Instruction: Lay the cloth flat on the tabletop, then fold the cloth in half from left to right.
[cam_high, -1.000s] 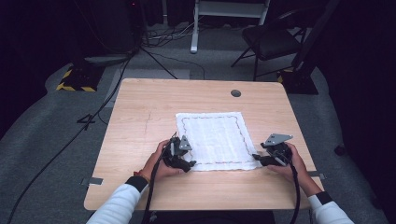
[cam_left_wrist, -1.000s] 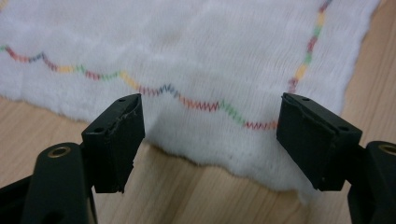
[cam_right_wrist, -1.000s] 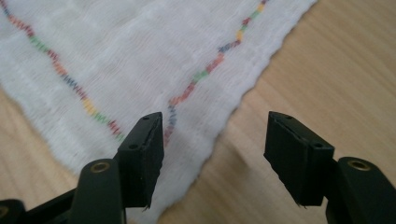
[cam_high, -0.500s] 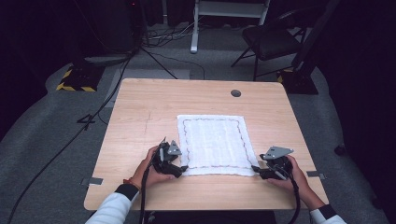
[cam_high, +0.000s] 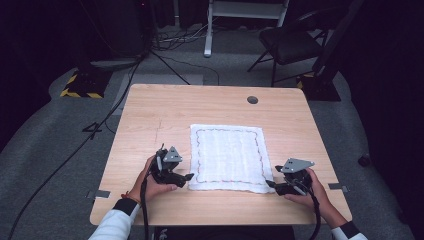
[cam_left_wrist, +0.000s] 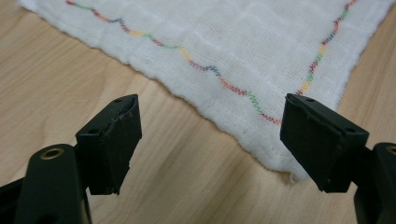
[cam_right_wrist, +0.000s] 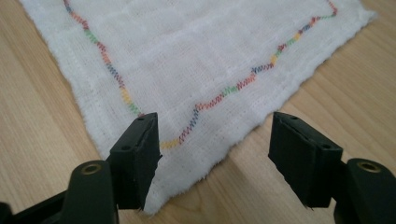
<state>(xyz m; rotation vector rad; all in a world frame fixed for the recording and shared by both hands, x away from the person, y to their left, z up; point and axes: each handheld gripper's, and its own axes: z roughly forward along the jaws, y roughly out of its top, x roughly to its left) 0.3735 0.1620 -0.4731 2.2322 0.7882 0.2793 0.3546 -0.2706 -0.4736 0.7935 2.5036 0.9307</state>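
High view: cloth (cam_high: 227, 156) spread flat, unfolded, mid-tabletop toward near edge; left gripper (cam_high: 186, 177) and right gripper (cam_high: 270, 184) just off its two near corners.

Left gripper view: jaws apart, just opened wider, nothing between; cloth corner ahead.

Right gripper view: jaws apart, just opened wider, astride cloth corner (cam_right_wrist: 159, 200), not pressing. Likely release done or grasp pending.

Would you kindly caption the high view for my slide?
Two open hand-held grippers, left gripper and right gripper, flank a white cloth's near corners.

Cloth (cam_high: 227, 156) flat on table (cam_high: 150, 115), left gripper (cam_high: 187, 176) at its near-left corner; right gripper (cam_high: 269, 184) at near-right
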